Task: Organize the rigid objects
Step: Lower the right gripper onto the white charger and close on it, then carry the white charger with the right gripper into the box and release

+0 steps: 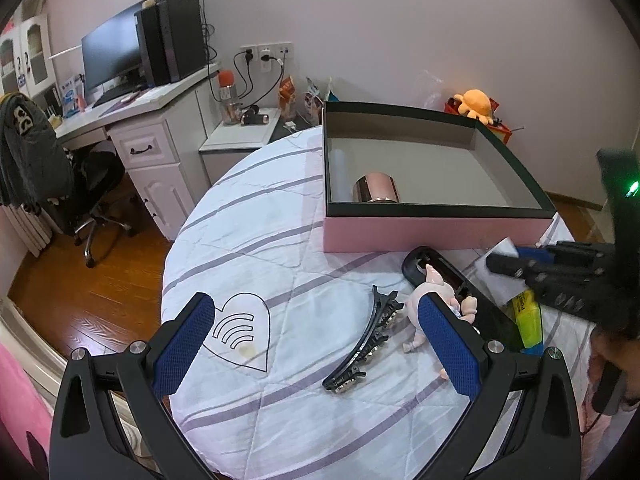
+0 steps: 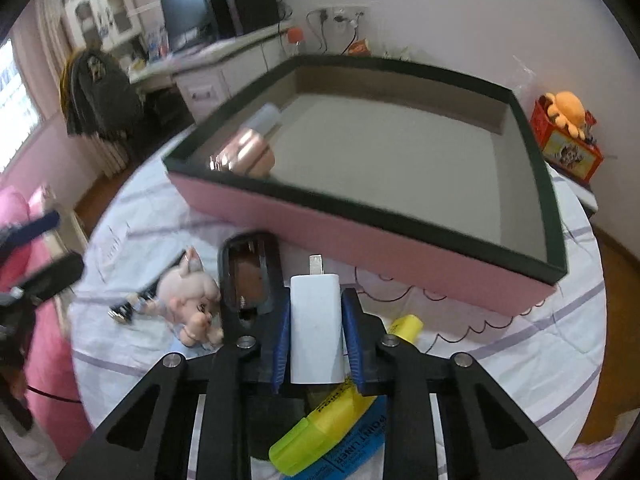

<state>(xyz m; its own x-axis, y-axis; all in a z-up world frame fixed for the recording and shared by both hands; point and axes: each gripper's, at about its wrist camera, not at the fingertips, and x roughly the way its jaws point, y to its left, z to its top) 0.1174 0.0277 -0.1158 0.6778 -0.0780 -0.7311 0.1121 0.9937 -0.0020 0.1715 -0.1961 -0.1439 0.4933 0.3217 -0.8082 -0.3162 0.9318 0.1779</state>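
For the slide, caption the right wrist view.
Right gripper shut on a white USB charger above yellow highlighters, facing the pink box.

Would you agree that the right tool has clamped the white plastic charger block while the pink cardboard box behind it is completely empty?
Not quite: the pink cardboard box is not empty. A rose-gold metal cylinder already lies inside near its left wall, as both wrist views show. The rest holds: the right tool is shut on the white plastic charger block.
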